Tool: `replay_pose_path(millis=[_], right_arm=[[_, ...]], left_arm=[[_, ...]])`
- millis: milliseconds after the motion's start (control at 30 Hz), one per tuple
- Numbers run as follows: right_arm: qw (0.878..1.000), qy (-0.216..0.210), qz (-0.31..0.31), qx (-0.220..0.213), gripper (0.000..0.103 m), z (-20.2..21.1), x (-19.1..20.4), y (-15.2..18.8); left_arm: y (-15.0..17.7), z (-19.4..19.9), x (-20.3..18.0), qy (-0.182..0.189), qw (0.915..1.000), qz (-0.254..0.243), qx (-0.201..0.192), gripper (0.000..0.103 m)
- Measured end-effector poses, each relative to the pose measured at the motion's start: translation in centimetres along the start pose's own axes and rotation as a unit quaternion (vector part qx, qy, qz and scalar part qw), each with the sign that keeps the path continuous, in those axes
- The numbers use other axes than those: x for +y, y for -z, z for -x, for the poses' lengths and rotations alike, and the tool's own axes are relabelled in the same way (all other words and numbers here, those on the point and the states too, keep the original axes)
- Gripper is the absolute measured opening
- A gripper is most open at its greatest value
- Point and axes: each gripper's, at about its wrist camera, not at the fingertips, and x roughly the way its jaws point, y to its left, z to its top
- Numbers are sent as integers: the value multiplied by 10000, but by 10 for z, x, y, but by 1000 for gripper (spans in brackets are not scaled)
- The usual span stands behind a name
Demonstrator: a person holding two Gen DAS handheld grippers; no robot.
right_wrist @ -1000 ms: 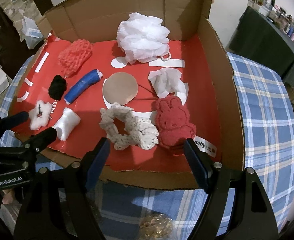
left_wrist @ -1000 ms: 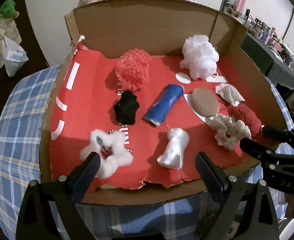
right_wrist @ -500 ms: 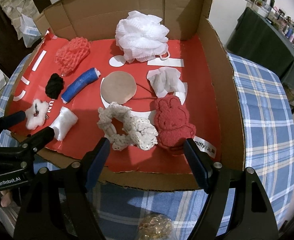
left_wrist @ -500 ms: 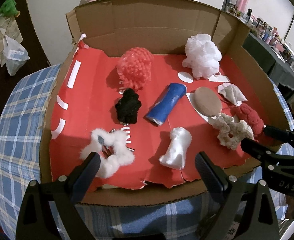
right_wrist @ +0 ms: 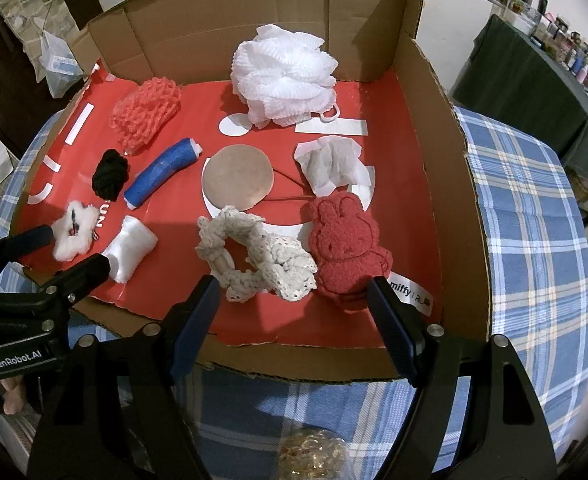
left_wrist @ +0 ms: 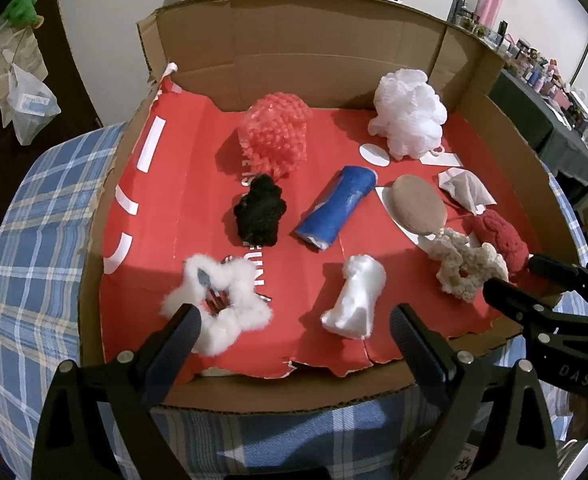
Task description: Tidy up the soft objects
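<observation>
Soft items: cream crocheted scrunchie (right_wrist: pixel 253 254) touching red plush bunny (right_wrist: pixel 348 250), near right in shallow cardboard tray (right_wrist: pixel 434 152) | white mesh pouf (right_wrist: pixel 283 76) far | left gripper (left_wrist: pixel 296 334), right gripper (right_wrist: pixel 291 304): jaws apart, empty, over near edge

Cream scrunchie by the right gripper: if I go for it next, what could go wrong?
1. The cream scrunchie touches the red bunny, so the open right gripper may drag or pinch both.
2. A thin cord runs from the tan pad toward the bunny; it could snag.
3. The left gripper hovers close by over the white roll; the two could collide.
</observation>
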Motion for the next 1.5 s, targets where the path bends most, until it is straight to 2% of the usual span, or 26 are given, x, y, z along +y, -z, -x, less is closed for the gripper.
replay_pose_path(millis=[1500], right_arm=[[10000,-22,-19,-44,75,2,3,0]], left_arm=[[2,-2,3,45,10000,76,37,98]])
